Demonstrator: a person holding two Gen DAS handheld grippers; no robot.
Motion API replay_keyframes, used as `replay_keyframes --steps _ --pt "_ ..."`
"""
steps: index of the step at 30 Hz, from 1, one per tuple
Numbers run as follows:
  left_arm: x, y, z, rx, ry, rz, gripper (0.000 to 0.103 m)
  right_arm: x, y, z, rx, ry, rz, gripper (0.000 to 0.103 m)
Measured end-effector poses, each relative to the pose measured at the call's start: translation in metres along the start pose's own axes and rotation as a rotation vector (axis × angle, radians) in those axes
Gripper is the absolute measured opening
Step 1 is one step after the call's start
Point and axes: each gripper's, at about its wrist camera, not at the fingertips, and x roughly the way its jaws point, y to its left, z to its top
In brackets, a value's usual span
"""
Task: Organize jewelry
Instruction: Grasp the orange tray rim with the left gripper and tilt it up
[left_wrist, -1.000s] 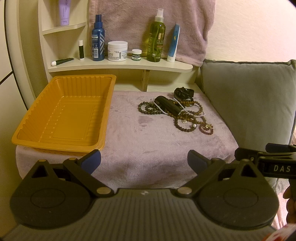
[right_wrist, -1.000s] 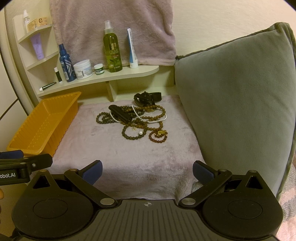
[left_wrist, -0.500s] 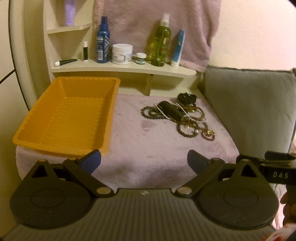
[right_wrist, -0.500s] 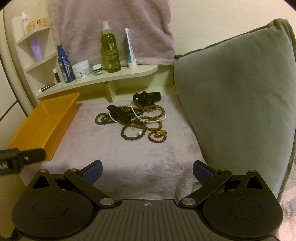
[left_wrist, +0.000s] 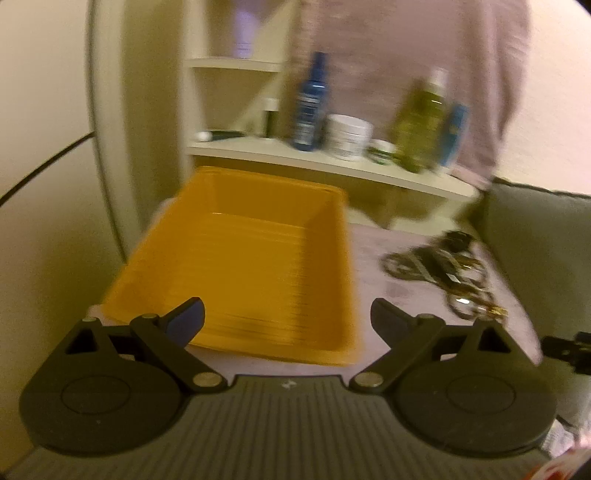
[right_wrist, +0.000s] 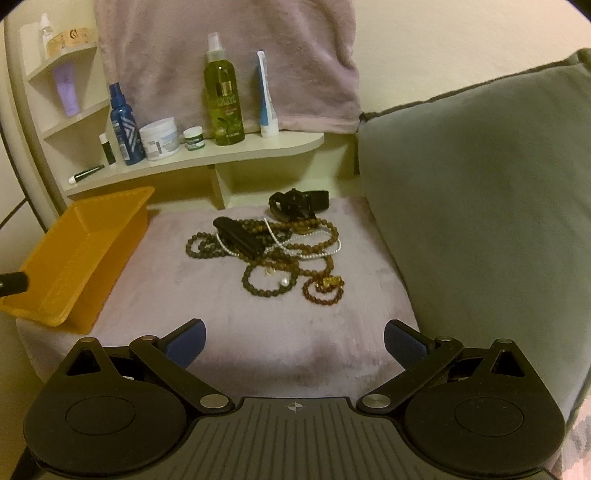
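Note:
A tangle of jewelry lies on the mauve cloth: brown bead strands, a white pearl strand, a black clip and a black watch at the back. It shows blurred in the left wrist view at the right. An empty orange tray sits on the left, also in the right wrist view. My left gripper is open and empty in front of the tray. My right gripper is open and empty, short of the jewelry.
A shelf at the back holds bottles, a white jar and tubes. A grey cushion stands along the right side. A mauve towel hangs behind the shelf.
My left gripper has swung left and closer, so the tray now fills its view and the image is blurred. My right gripper has edged forward toward the jewelry. Both remain open.

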Motion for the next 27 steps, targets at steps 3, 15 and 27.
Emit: replay_keyframes --steps 3,15,27 --pt "0.007 0.032 0.000 -0.025 -0.016 0.033 0.092 0.011 0.001 0.005 0.003 -0.013 0.003 0.102" --pt "0.043 0.125 -0.001 -0.058 -0.038 0.036 0.073 0.048 0.006 0.018 -0.023 0.007 -0.051 0.102" --pt "0.084 0.145 -0.014 -0.175 0.010 -0.104 0.036 0.062 0.015 0.022 -0.069 0.032 -0.087 0.102"
